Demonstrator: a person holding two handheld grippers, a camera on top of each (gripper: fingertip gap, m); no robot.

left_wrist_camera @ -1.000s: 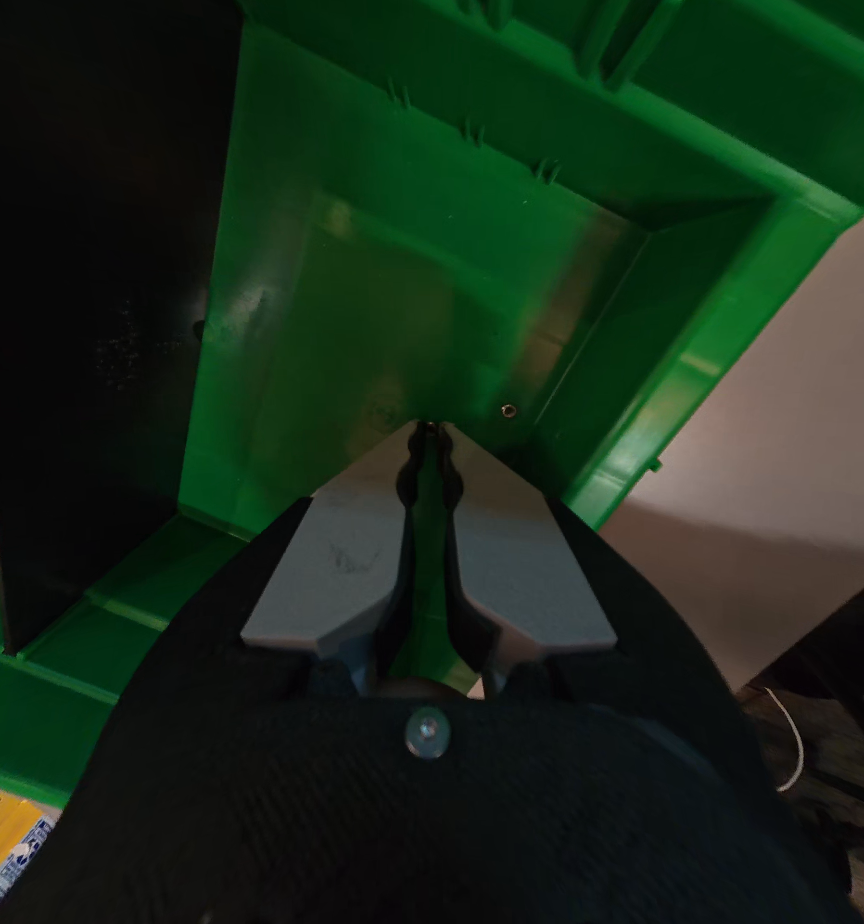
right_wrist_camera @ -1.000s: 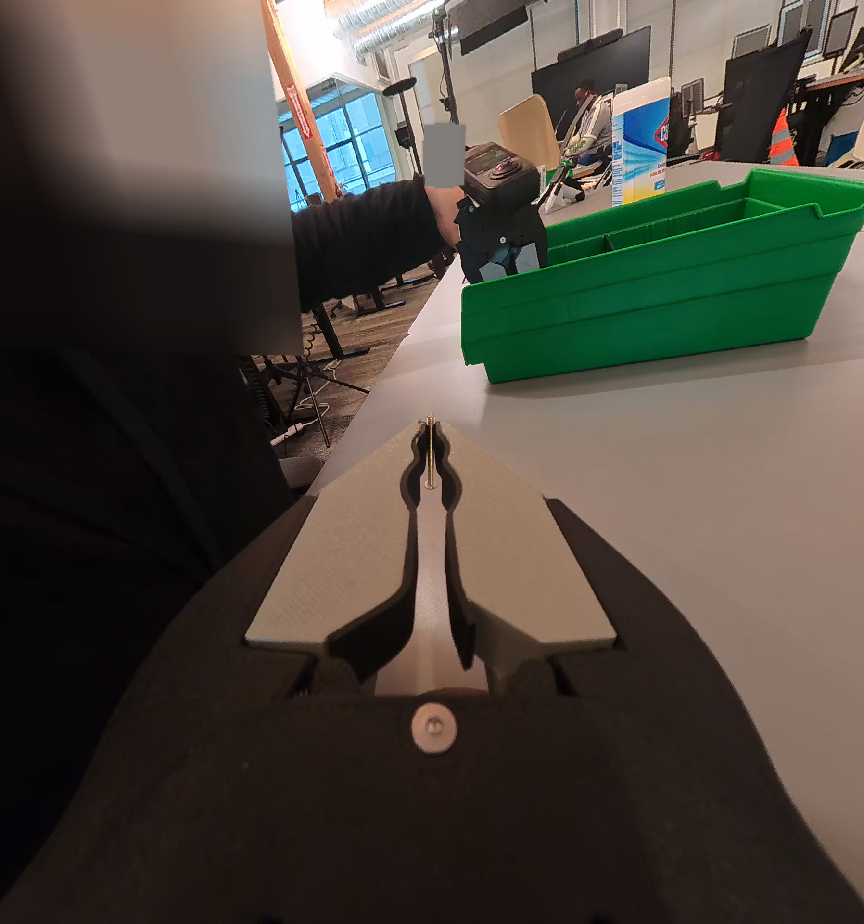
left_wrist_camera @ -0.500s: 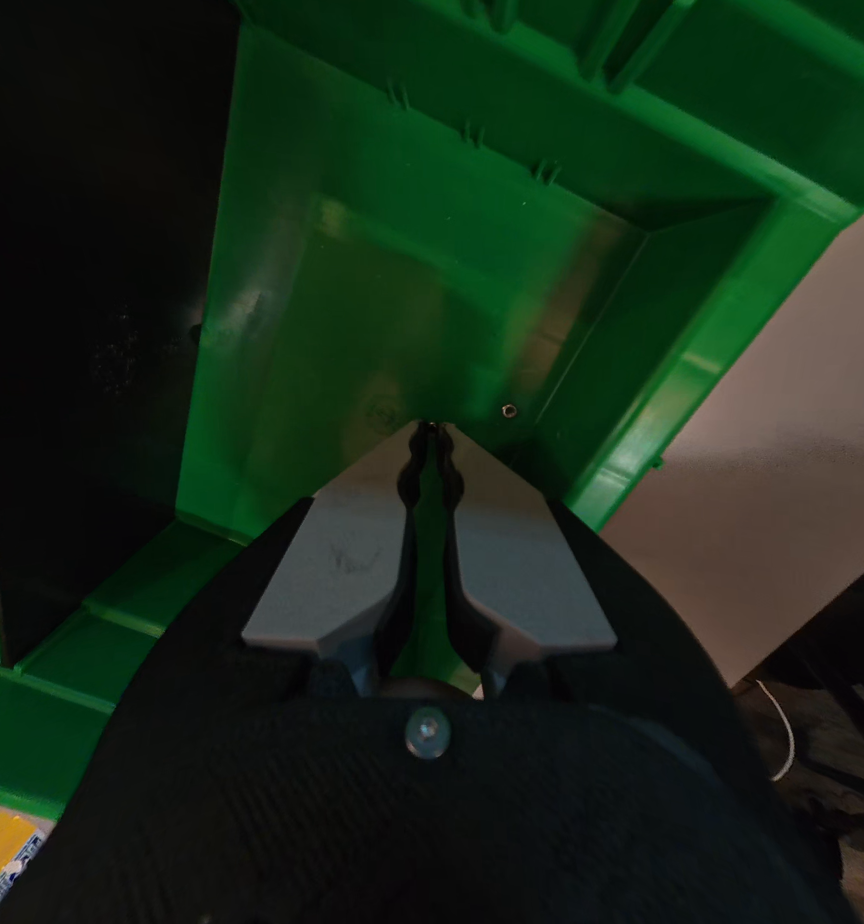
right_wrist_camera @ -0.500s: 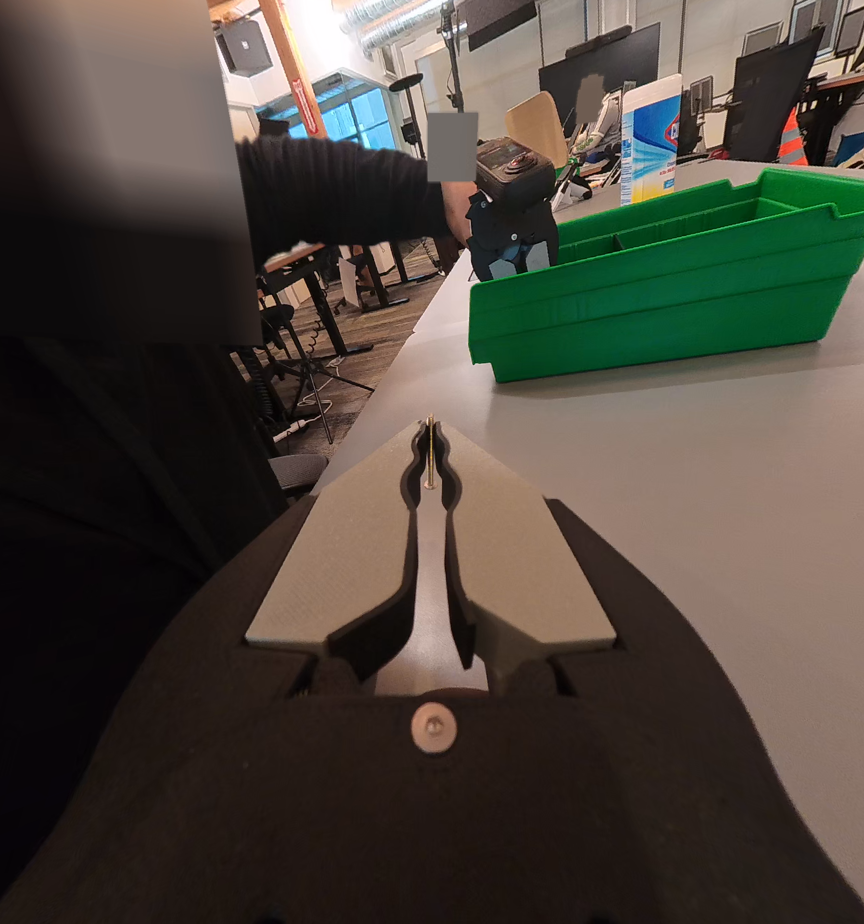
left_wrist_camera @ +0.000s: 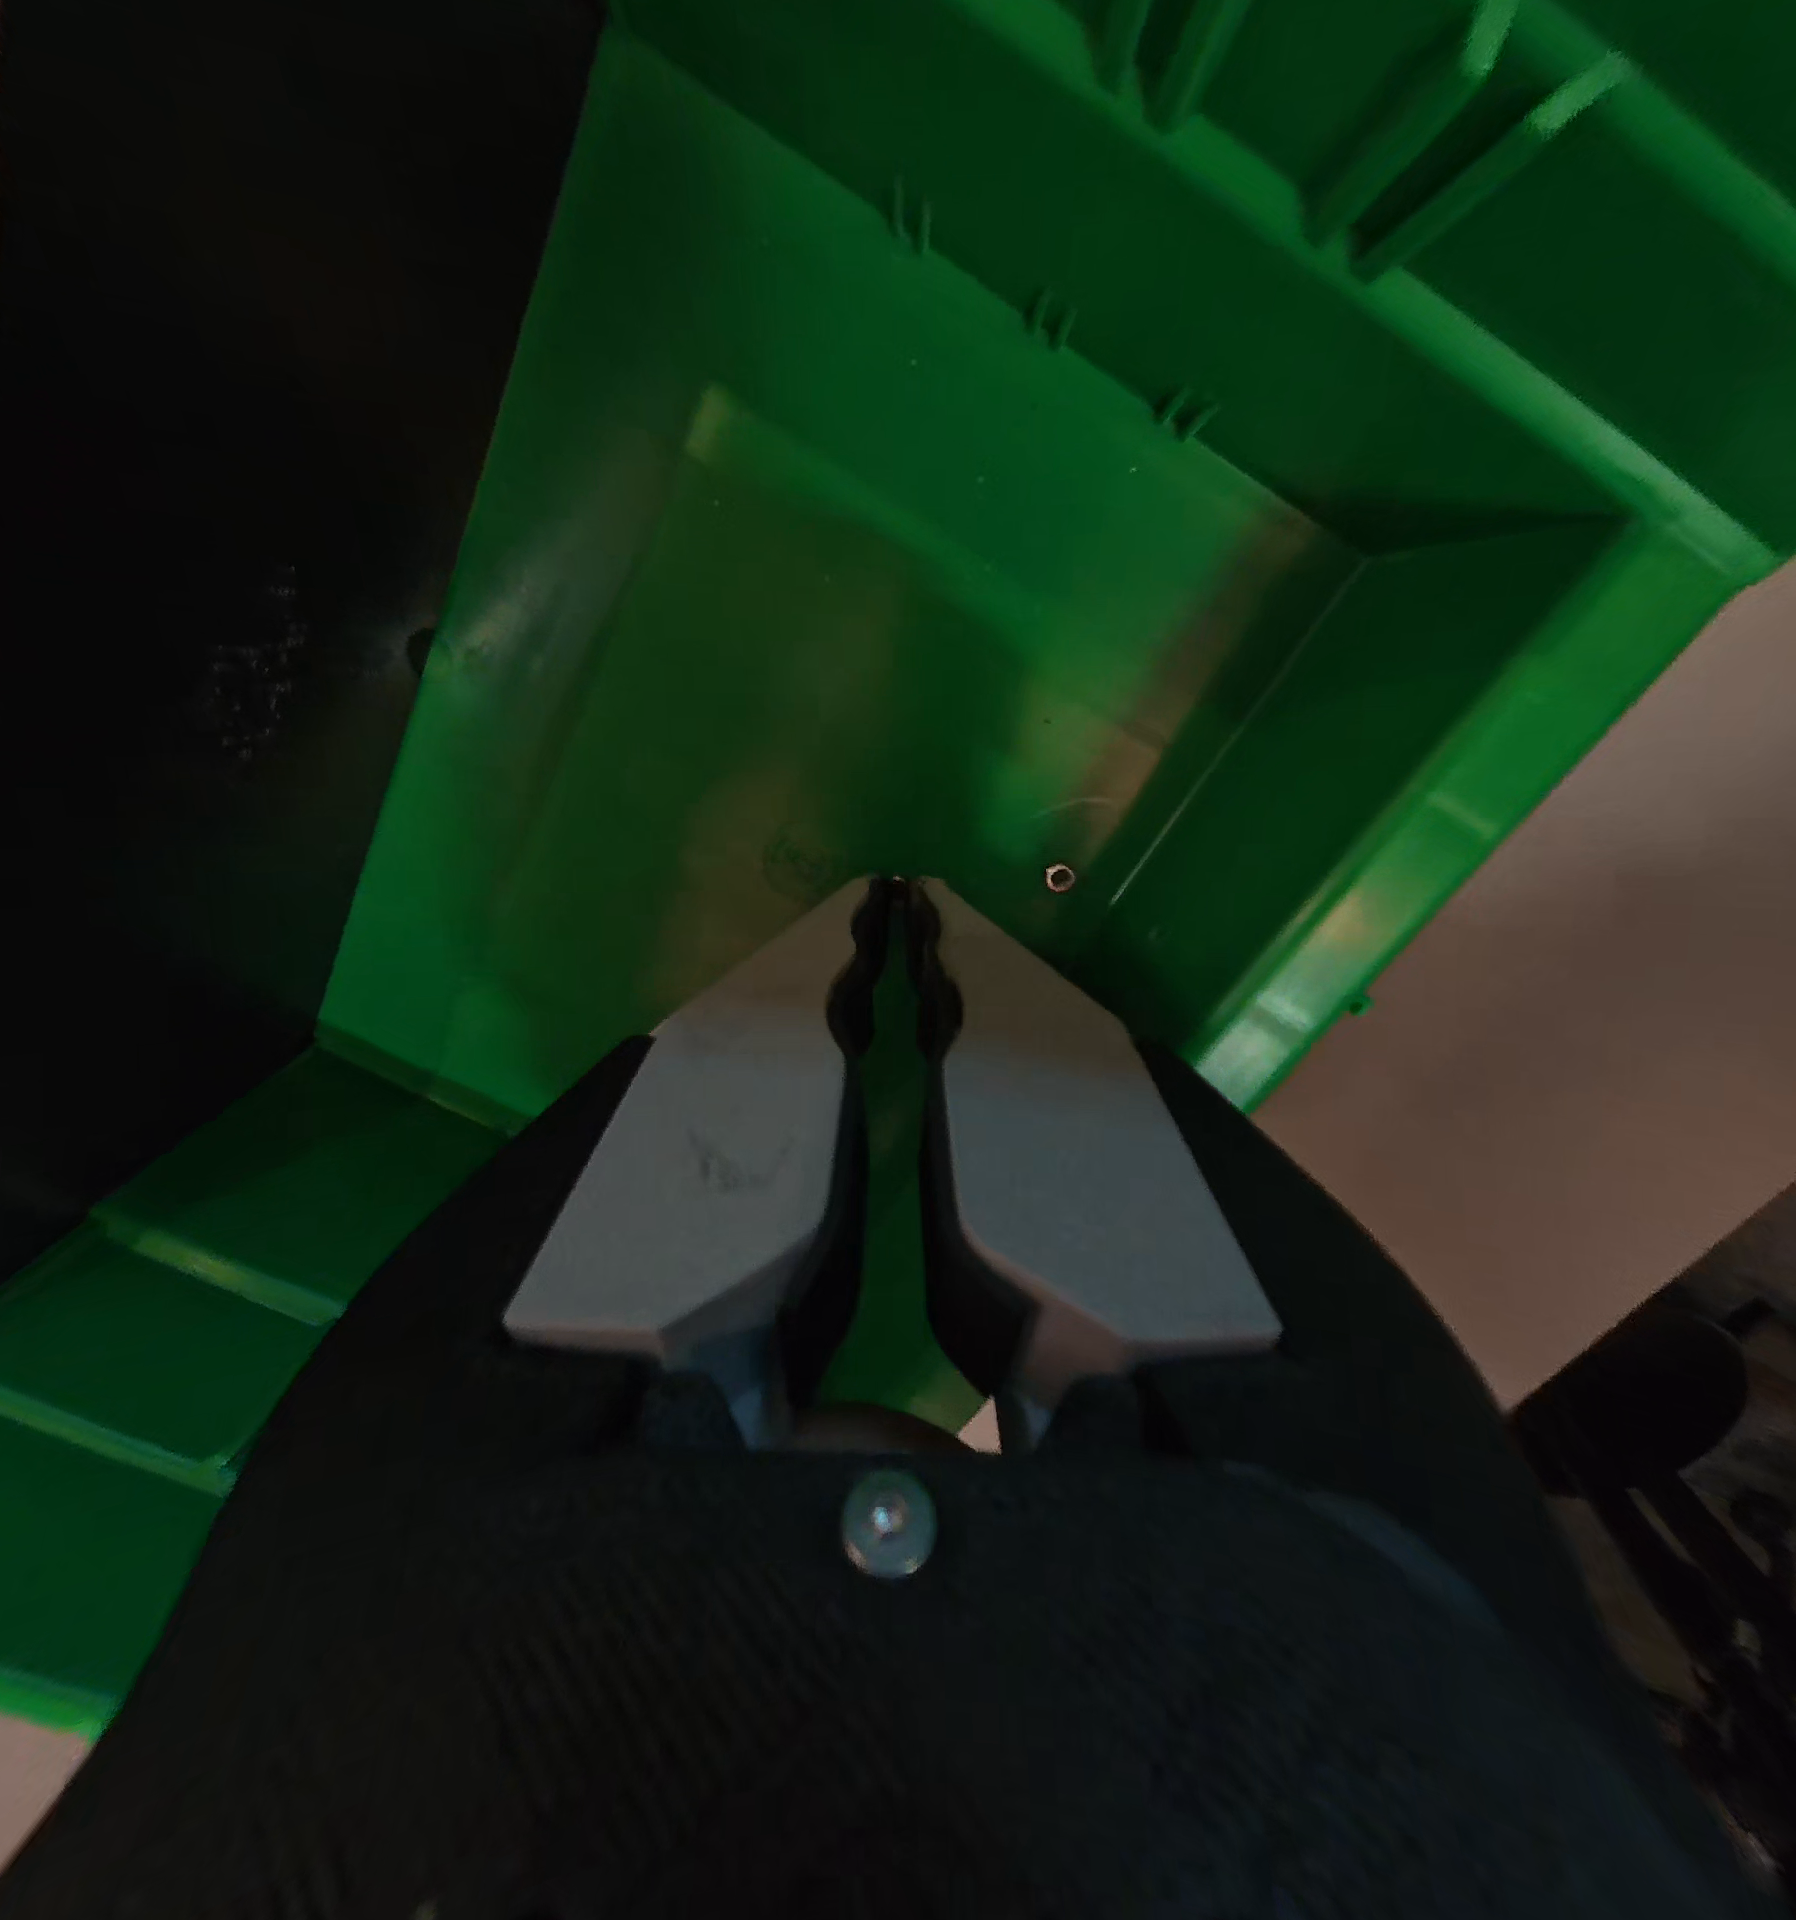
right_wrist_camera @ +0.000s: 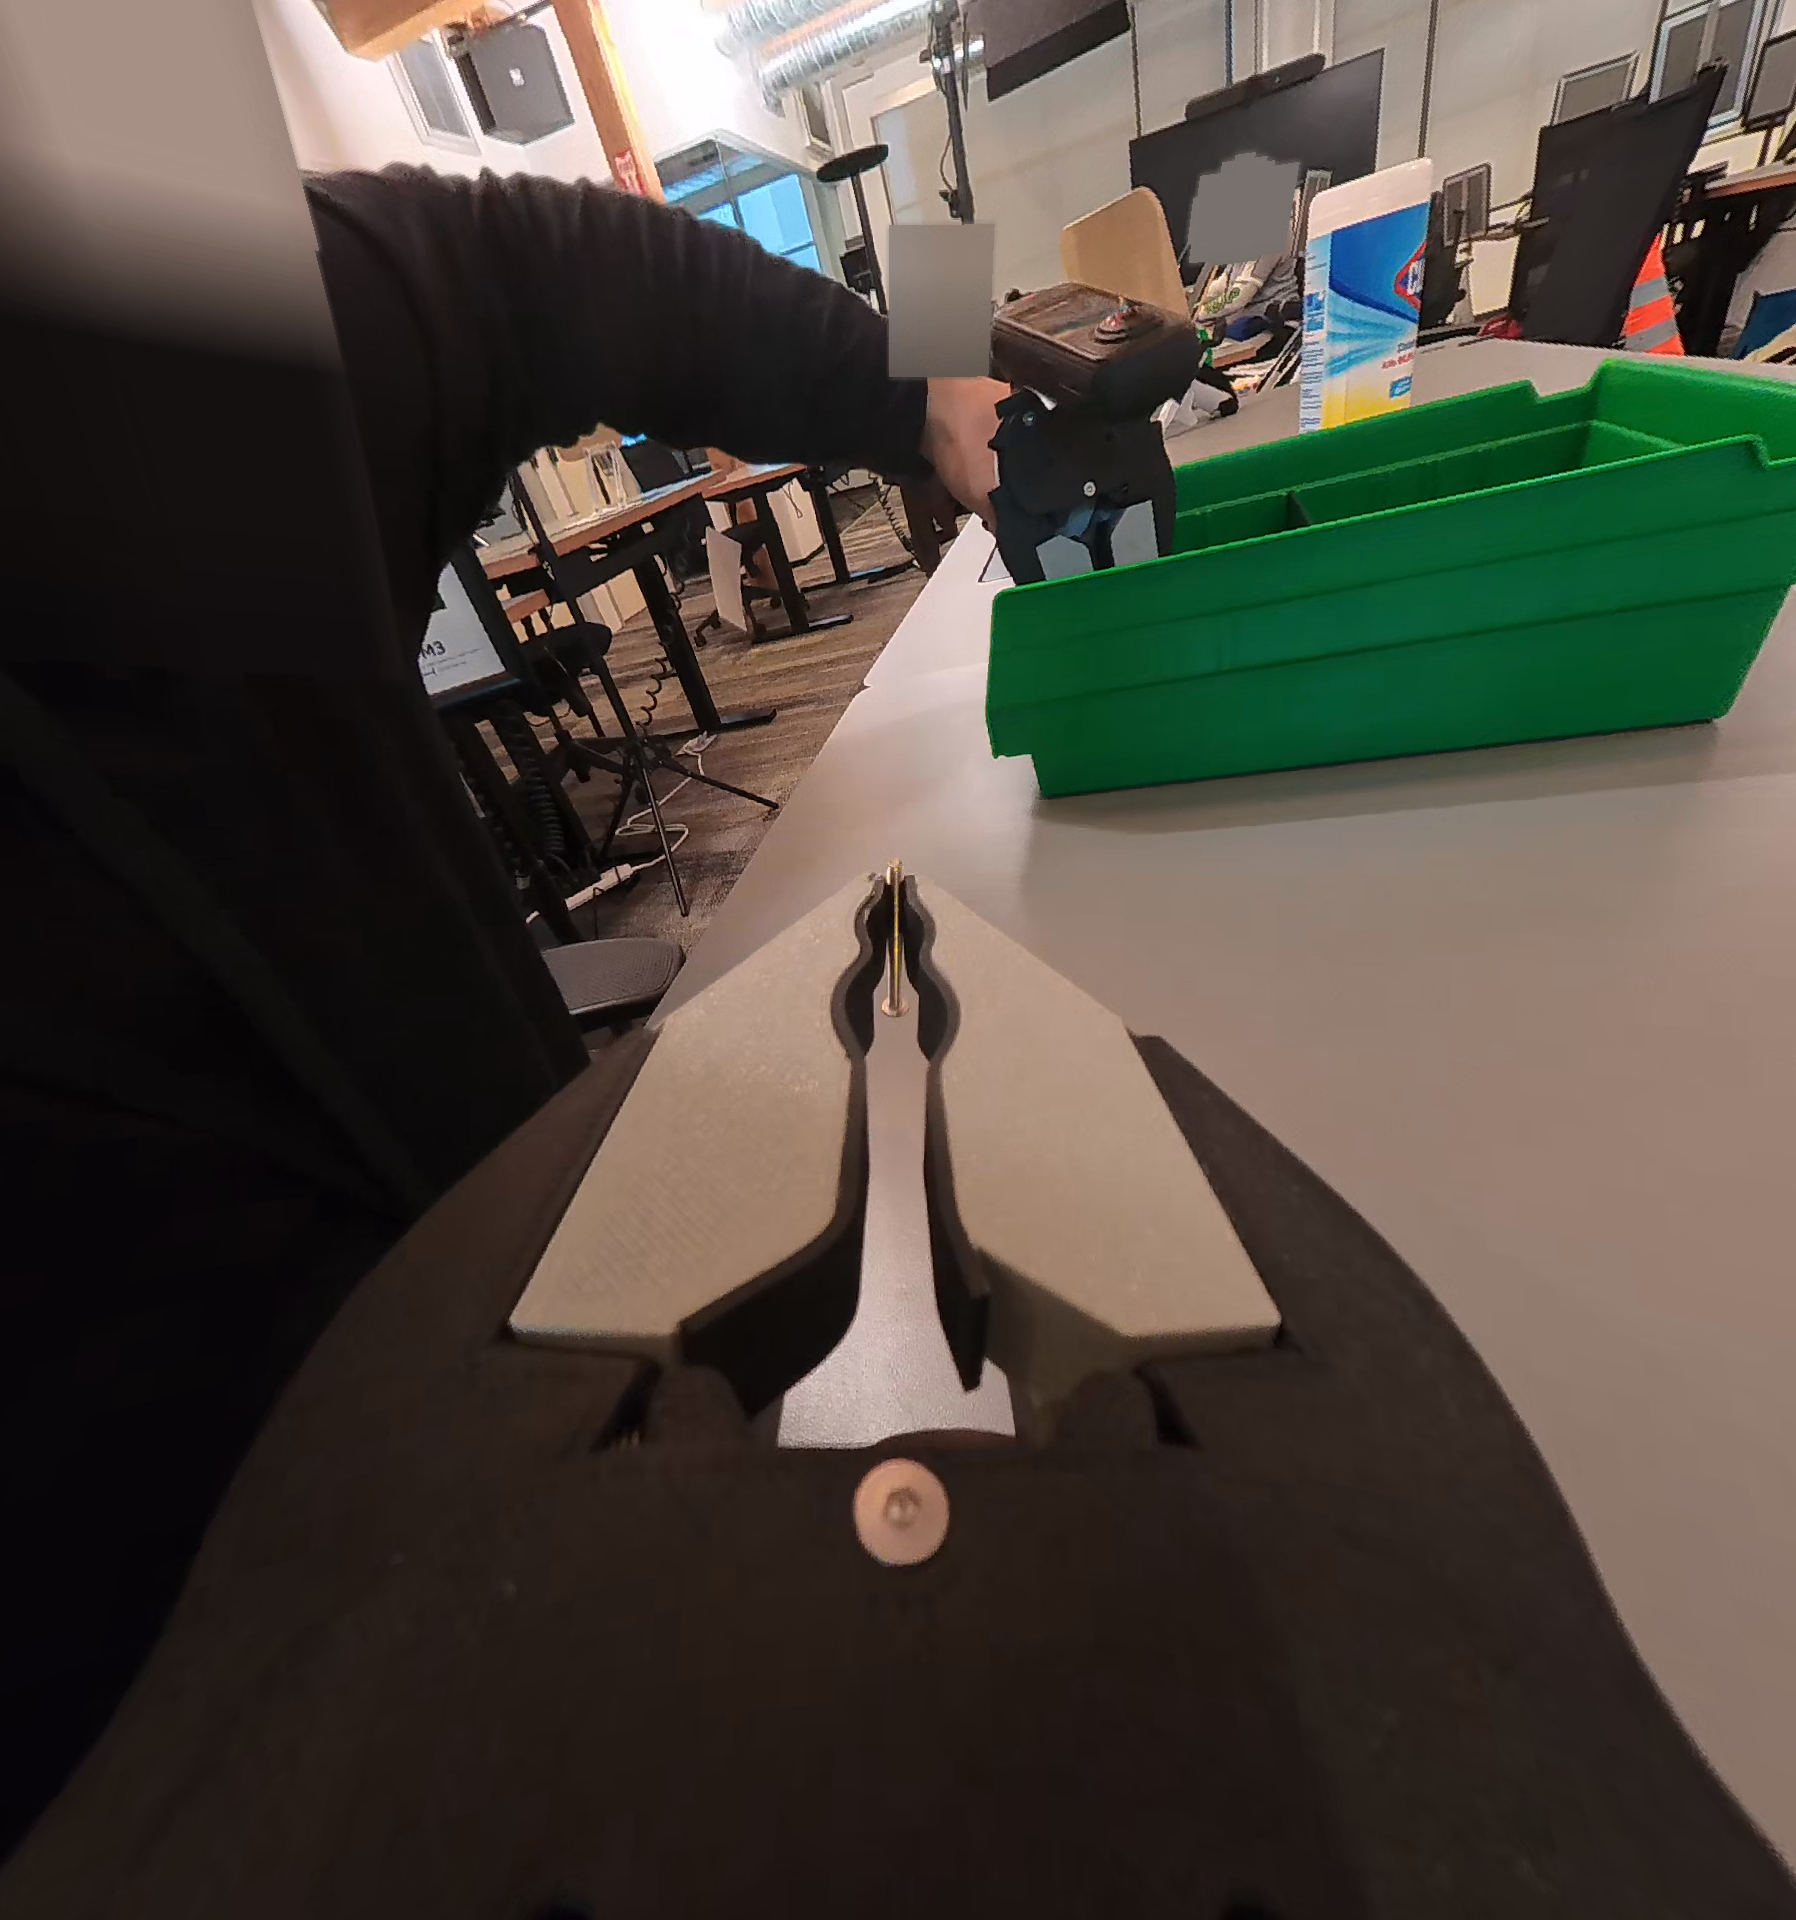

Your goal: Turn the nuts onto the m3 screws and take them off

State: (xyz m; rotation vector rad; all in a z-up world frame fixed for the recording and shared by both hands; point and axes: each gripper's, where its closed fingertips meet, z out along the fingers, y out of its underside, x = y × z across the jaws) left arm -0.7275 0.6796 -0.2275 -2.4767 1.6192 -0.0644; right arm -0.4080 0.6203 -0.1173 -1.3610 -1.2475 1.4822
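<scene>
My left gripper [left_wrist_camera: 896, 885] is down inside the green bin [left_wrist_camera: 977, 582], its tips at the floor near one corner. The jaws are closed on a tiny nut that shows only as a glint between the tips. A second small nut [left_wrist_camera: 1060, 878] lies loose on the bin floor just to the right. My right gripper [right_wrist_camera: 894, 878] hovers over the grey table [right_wrist_camera: 1445, 1091], shut on a thin brass screw [right_wrist_camera: 892, 951]. The screw lies along the fingers, head toward the camera. In the right wrist view the left gripper [right_wrist_camera: 1081, 520] dips into the near end of the bin [right_wrist_camera: 1393, 644].
A black divider [left_wrist_camera: 198, 623] walls off the bin's compartment to the left. A white and blue wipes canister [right_wrist_camera: 1367, 312] stands behind the bin. The person's dark sleeve [right_wrist_camera: 582, 332] reaches across at the left, where the table edge drops to floor, chairs and desks. Some 35 cm of space lies between my two pairs of fingers.
The left gripper stays at the same spot on the bin floor and has shifted only slightly; a yellow packet has slid out of its view. The right gripper still holds the screw, its view drifting slightly.
</scene>
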